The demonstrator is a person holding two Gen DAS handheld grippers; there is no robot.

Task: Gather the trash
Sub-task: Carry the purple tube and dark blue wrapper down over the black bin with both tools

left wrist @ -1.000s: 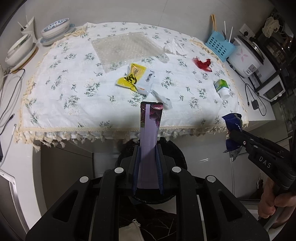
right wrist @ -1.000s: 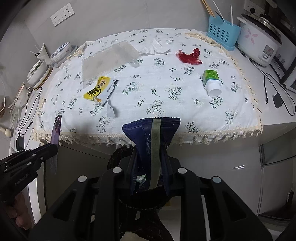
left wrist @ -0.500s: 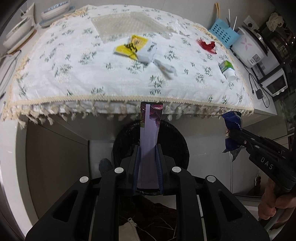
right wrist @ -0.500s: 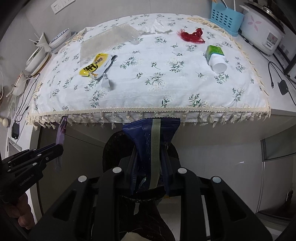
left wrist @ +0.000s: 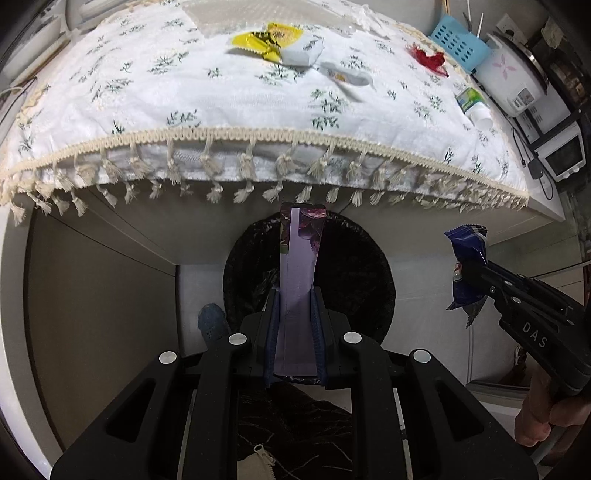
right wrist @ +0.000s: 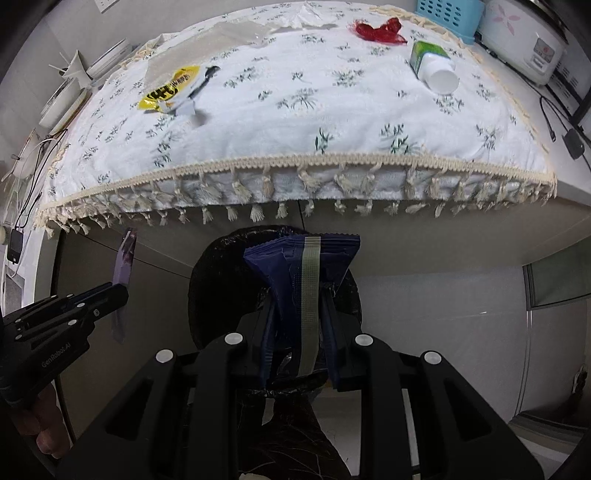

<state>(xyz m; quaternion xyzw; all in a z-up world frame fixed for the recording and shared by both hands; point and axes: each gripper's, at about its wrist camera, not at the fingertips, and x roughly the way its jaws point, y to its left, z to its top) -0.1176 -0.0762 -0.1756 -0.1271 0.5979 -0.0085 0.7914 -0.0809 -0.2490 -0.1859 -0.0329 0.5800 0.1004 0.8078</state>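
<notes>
Currently, both wrappers risk missing the black-lined bin (left wrist: 347, 266) below the table's near edge: let go off-centre, such light film could drift onto the floor. Left gripper (left wrist: 295, 325) clenched on purple wrapper (left wrist: 301, 258), right gripper (right wrist: 299, 332) clenched on dark blue wrapper (right wrist: 295, 266). Both hands pitched steeply downward, side by side over the bin mouth.

A white counter (left wrist: 546, 212) carries a flowered tablecloth (left wrist: 221, 92) with a tasselled fringe. On the cloth lie a yellow wrapper (right wrist: 168, 90), a white packet (left wrist: 303, 51) touching it, a red scrap (right wrist: 378, 29), a green-and-white bottle (right wrist: 434, 66) on its side, and 1 clear plastic sheet (right wrist: 207, 44).
</notes>
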